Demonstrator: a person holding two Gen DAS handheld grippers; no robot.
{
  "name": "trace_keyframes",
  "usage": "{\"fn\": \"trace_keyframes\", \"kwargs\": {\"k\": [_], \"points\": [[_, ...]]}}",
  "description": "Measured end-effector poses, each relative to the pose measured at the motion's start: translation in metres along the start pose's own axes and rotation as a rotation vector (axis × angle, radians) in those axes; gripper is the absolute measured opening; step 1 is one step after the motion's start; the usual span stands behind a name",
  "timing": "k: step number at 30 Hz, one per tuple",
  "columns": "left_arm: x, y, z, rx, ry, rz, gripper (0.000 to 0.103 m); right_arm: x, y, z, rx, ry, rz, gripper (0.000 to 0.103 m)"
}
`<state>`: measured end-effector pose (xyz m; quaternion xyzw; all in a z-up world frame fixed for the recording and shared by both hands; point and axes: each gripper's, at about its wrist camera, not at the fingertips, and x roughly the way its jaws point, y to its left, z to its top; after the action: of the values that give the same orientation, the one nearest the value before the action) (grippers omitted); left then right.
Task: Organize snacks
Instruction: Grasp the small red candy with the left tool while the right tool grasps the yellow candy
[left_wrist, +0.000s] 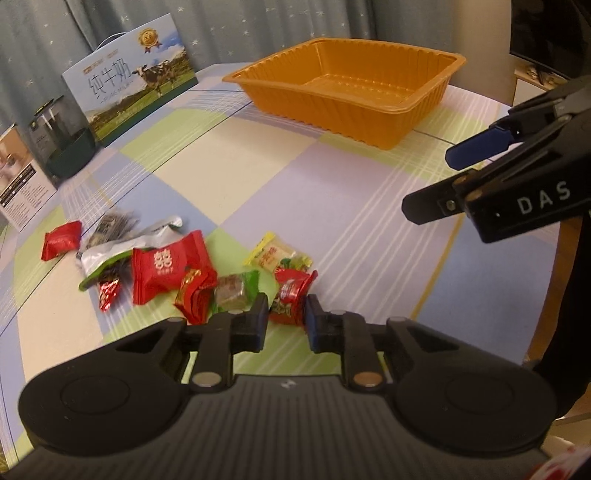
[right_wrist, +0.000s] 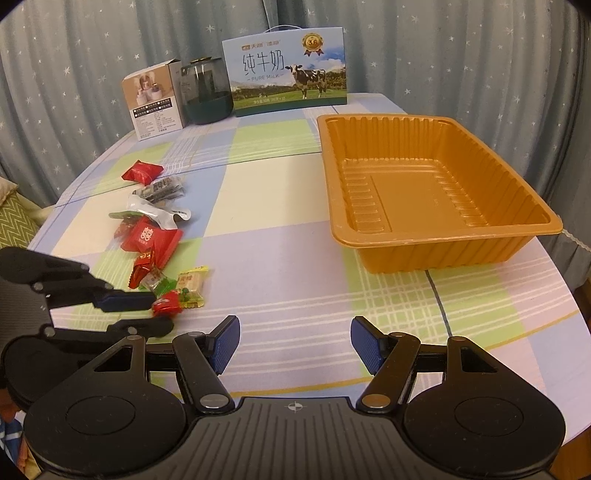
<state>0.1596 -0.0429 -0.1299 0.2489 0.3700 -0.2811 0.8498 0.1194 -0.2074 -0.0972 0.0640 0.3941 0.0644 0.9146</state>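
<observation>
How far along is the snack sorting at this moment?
Nothing is sorted yet: the ribbed orange plastic tray is empty. In hand: the left tool is shut on a small red-wrapped candy. Left: the other wrapped snacks lie on the checked tablecloth. The right tool is open and holds nothing.

- Snacks (right_wrist: 159, 236) lie strewn in a line along the left of the table (right_wrist: 280, 258), none in the tray (right_wrist: 436, 254).
- Tray sits on the table's right side, well apart from them.
- At the far edge stand a small box (right_wrist: 155, 99), a jar (right_wrist: 205, 92) right of it, then a milk carton (right_wrist: 288, 74).
- A curtain (right_wrist: 443, 55) hangs behind the table.
- Left gripper (left_wrist: 286, 314) is down at the near end of the line, a wrapped candy (left_wrist: 290, 299) between its fingers.
</observation>
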Motion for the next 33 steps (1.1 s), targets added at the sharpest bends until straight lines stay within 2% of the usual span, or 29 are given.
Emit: {"fn": "trace_keyframes", "kwargs": {"k": [8,10,12,15,22,26,28,33], "points": [[0.002,-0.001,0.002,0.004,-0.027,-0.015,0.024,0.005,0.007,0.000,-0.016,0.009,0.008,0.067],[0.001,0.000,0.002,-0.006,-0.027,-0.023,0.018,0.006,0.008,0.000,-0.015,0.011,0.011,0.067],[-0.003,0.000,-0.001,-0.026,-0.029,-0.014,0.018,0.007,0.010,0.001,-0.016,0.011,0.022,0.067],[-0.016,0.008,-0.008,-0.116,-0.030,0.011,0.017,0.008,0.017,0.003,-0.030,0.002,0.061,0.067],[-0.023,0.039,-0.029,-0.375,0.033,0.133,0.017,0.026,0.047,0.011,-0.085,-0.029,0.150,0.067],[-0.023,0.048,-0.033,-0.414,0.024,0.151,0.018,0.043,0.062,0.016,-0.105,-0.033,0.168,0.065],[-0.021,0.051,-0.035,-0.426,0.012,0.145,0.018,0.053,0.067,0.018,-0.118,-0.028,0.162,0.054],[-0.018,0.050,-0.040,-0.436,-0.013,0.127,0.022,0.069,0.070,0.019,-0.122,-0.011,0.151,0.052]]}}
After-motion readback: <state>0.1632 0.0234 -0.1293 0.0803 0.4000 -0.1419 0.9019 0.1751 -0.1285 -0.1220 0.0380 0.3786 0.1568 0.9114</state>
